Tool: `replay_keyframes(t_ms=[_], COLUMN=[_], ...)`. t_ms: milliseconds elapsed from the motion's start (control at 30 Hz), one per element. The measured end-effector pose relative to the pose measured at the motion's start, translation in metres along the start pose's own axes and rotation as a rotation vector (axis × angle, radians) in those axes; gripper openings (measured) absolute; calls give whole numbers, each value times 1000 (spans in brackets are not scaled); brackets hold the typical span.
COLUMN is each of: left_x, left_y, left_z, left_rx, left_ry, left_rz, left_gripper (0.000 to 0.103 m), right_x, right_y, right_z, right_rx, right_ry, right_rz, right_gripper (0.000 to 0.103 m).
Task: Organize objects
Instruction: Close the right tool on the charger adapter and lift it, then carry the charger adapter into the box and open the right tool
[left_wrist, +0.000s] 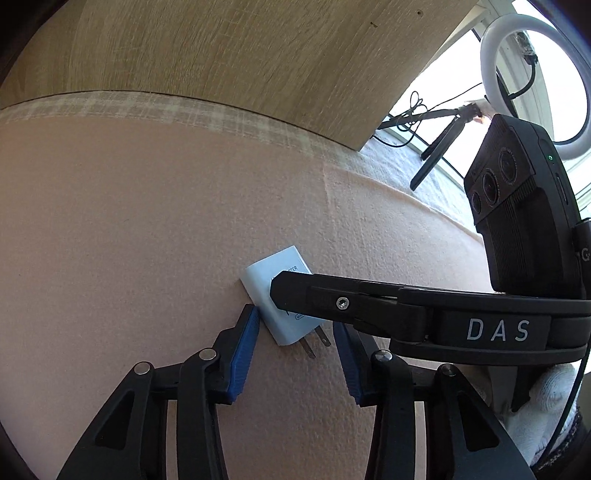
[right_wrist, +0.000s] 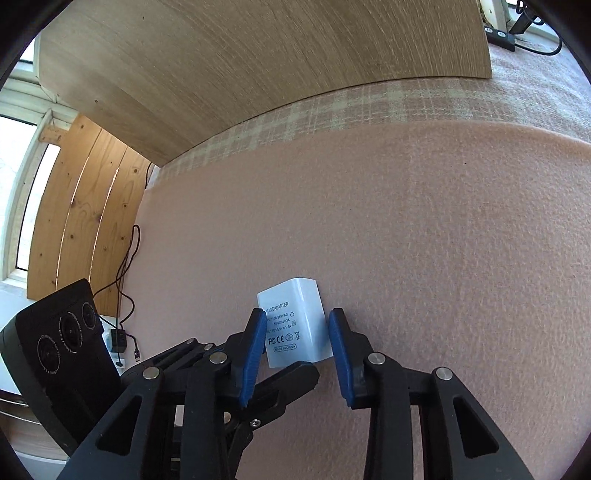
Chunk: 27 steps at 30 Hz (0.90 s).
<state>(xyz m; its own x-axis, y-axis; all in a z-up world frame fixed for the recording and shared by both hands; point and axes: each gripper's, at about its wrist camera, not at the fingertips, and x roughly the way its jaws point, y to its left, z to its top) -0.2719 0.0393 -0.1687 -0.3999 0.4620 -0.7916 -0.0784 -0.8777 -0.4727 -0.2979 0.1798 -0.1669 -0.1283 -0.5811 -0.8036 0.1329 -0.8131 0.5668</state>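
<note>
My right gripper (right_wrist: 291, 354) straddles the small white plastic wall adapter (right_wrist: 293, 326), pads seemingly just touching (contact uncertain). My left gripper (left_wrist: 295, 350) stands open around its prongs; closing both could twist it off the pink felt mat (right_wrist: 443, 240)

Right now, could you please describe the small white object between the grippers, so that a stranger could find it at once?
Start from the wide pink felt mat in front of the wooden board. Near its middle lies a small white power adapter, flat on the mat. It is the only white thing there, with printed grey text on its face and two metal prongs at one end.
</note>
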Motion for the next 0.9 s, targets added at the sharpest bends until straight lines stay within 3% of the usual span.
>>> replay_keyframes(t_ms=[233,433,700,900], left_x=[-9,-24,-29,-10], left_y=[-11,-50,-148,-230], left_z=[-17,-36,-53,-65], left_rx=[0,54,197,298], left_ry=[-3,-26,-49,-24], left_rz=[-5,-30,-95,-162], left_gripper=[44,44,44,45], right_x=[-11,-49,-140,-202], right_y=[-3,-5,-38,-79], right_z=[-22,-53,-97,-126], right_rx=[30,34,89,149], right_ry=[-12,-76,-228,-311], right_rz=[13,14,-5,-35], right_gripper=[31,31,31,31])
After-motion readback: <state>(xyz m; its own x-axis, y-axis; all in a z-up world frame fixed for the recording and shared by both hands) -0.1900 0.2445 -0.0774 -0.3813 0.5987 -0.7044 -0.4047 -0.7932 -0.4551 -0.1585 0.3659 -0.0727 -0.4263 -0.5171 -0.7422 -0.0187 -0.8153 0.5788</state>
